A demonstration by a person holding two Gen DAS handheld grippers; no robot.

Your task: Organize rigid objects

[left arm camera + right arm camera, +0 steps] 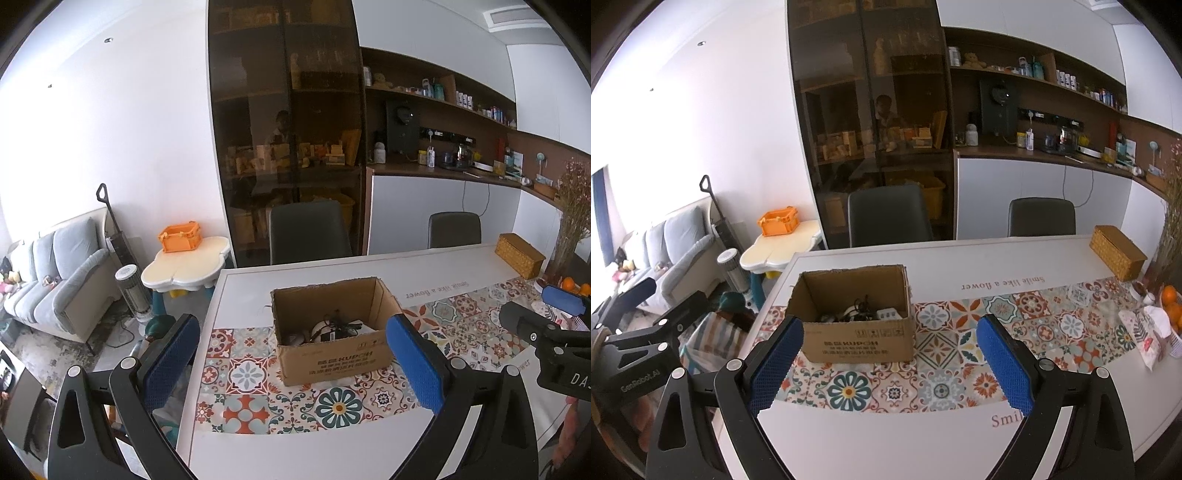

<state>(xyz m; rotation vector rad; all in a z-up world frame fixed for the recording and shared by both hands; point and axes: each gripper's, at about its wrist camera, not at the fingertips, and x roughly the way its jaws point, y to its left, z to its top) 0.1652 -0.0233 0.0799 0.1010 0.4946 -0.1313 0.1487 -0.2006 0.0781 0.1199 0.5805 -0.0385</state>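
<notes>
An open brown cardboard box stands on the patterned runner of the white table; it also shows in the right wrist view. Inside lie dark cables and white devices, which also show in the right wrist view. My left gripper is open and empty, held above the table's near edge in front of the box. My right gripper is open and empty, to the right of the box. Each gripper shows at the edge of the other's view.
A wicker box, dried flowers, oranges and white packets sit at the table's right end. Two dark chairs stand behind the table. A small cream table with an orange crate and a sofa are to the left.
</notes>
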